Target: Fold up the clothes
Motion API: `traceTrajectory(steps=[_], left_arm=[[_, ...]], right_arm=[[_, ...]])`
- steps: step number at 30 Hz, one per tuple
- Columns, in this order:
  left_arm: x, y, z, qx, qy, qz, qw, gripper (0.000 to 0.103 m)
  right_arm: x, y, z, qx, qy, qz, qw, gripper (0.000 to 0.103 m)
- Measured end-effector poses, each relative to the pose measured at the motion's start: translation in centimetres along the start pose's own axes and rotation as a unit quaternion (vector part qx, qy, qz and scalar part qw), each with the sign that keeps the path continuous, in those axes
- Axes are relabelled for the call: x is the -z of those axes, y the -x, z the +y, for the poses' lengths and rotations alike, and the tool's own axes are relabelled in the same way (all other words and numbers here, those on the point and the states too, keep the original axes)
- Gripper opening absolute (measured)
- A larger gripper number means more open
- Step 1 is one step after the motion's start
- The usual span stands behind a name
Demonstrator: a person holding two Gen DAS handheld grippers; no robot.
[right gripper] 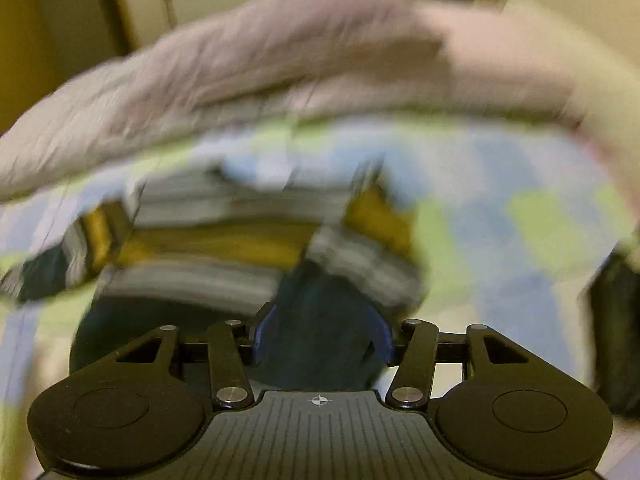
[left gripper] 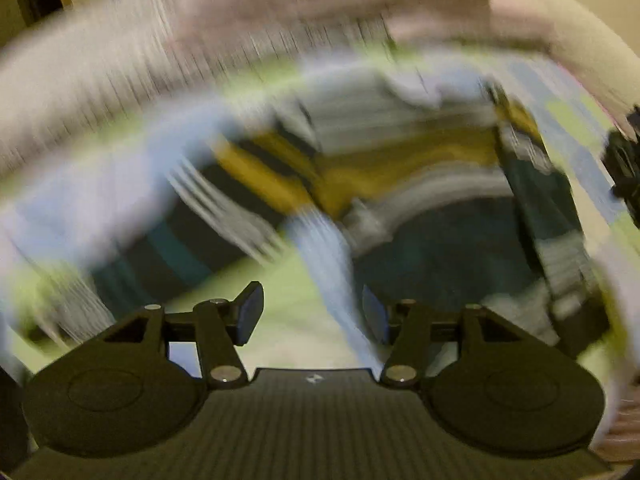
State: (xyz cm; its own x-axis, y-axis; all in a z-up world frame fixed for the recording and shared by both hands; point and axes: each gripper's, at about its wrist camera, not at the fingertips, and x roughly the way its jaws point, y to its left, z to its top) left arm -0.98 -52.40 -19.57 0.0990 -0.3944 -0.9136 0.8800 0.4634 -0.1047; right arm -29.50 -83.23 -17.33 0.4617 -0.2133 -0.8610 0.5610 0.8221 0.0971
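A striped garment [left gripper: 400, 168], banded in grey, mustard yellow and dark teal, lies spread on a bed sheet [left gripper: 304, 320] patterned in pale green and light blue. Both views are heavily smeared by motion blur, so its folds and edges cannot be read exactly.

In the left wrist view the garment sits ahead of the left gripper [left gripper: 312, 312], with its dark teal part just beyond and to the right of the fingertips. The jaws stand moderately apart, and between them only the sheet shows, crossed by a pale blue streak; no cloth is pinched. One blue pad [left gripper: 252, 312] is clear on the left finger.

In the right wrist view the garment [right gripper: 224, 236] lies ahead and to the left of the right gripper [right gripper: 320, 340]. Its dark teal cloth fills the gap between the jaws, which are parted about halfway. Whether the blue pads [right gripper: 262, 336] press on that cloth cannot be told through the blur.

Beyond the garment, a pinkish-grey blanket [right gripper: 256, 52] is bunched along the far side of the bed. A dark object [left gripper: 624, 160] sits at the right edge of the left view.
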Motion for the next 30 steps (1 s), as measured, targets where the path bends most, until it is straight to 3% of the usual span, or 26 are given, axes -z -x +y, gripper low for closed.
traceTrajectory(steps=[3,8,9,10,11,13,14,16,18,19,20,21,22,23,28,29,30], left_arm=[[3.4,-4.7,-2.6,0.033,0.031,0.051,0.9977,0.051],[5.4,-8.6,-4.8,0.062,0.088,0.079,0.991,0.059],[5.5,-9.3,-5.2,0.055,0.081,0.089,0.9912,0.058],[5.4,-9.5,-5.7,0.047,0.07,0.094,0.9919,0.056],[5.2,-9.5,-6.0,0.044,0.064,0.095,0.9924,0.054],[4.7,-9.0,-6.0,0.048,0.063,0.1,0.9918,0.042],[4.5,-8.6,-5.9,0.049,0.066,0.098,0.9917,0.04],[4.1,-7.5,-5.4,0.052,0.075,0.089,0.9919,0.043],[4.0,-7.0,-4.9,0.048,0.075,0.084,0.9925,0.049],[4.0,-6.7,-4.6,0.045,0.074,0.082,0.9929,0.052],[4.0,-6.6,-4.5,0.044,0.07,0.082,0.9932,0.052],[4.1,-6.7,-4.5,0.045,0.064,0.083,0.9934,0.052],[4.3,-6.9,-4.6,0.05,0.063,0.088,0.9929,0.052],[4.5,-7.1,-4.5,0.058,0.065,0.095,0.9917,0.052],[5.4,-9.5,-5.7,0.076,0.068,0.116,0.988,0.043],[5.5,-9.5,-6.0,0.074,0.064,0.112,0.9889,0.032],[5.4,-9.2,-6.2,0.075,0.059,0.108,0.9896,0.014]], right_arm=[[4.5,-3.3,0.3,-0.025,-0.008,0.061,0.998,0.075],[7.9,-8.1,0.3,-0.072,-0.012,0.097,0.993,0.076],[7.8,-8.5,-0.3,-0.074,-0.02,0.1,0.992,0.061],[7.7,-8.8,-1.1,-0.075,-0.029,0.103,0.991,0.008],[7.6,-8.3,-2.0,-0.076,-0.038,0.103,0.991,0.001],[6.5,-5.9,-4.1,-0.045,-0.03,0.081,0.995,0.001],[5.8,-4.4,-5.3,-0.019,-0.016,0.066,0.998,0.001],[5.0,-1.4,-9.0,0.054,-0.018,0.037,0.998,0.001],[4.8,0.4,-13.8,0.127,-0.076,0.02,0.989,0.001],[4.9,0.9,-15.5,0.153,-0.096,0.019,0.983,0.002],[5.0,1.2,-17.0,0.177,-0.114,0.02,0.977,0.012],[5.3,1.4,-17.6,0.187,-0.126,0.022,0.974,0.035],[5.9,1.4,-17.2,0.173,-0.126,0.02,0.977,0.071],[6.5,1.3,-16.6,0.154,-0.124,0.018,0.98,0.08],[11.7,-2.0,-9.8,0.023,-0.078,0.08,0.993,0.081],[12.8,-2.8,-8.5,-0.004,-0.07,0.095,0.993,0.081],[13.5,-3.5,-7.6,-0.018,-0.065,0.105,0.992,0.081]])
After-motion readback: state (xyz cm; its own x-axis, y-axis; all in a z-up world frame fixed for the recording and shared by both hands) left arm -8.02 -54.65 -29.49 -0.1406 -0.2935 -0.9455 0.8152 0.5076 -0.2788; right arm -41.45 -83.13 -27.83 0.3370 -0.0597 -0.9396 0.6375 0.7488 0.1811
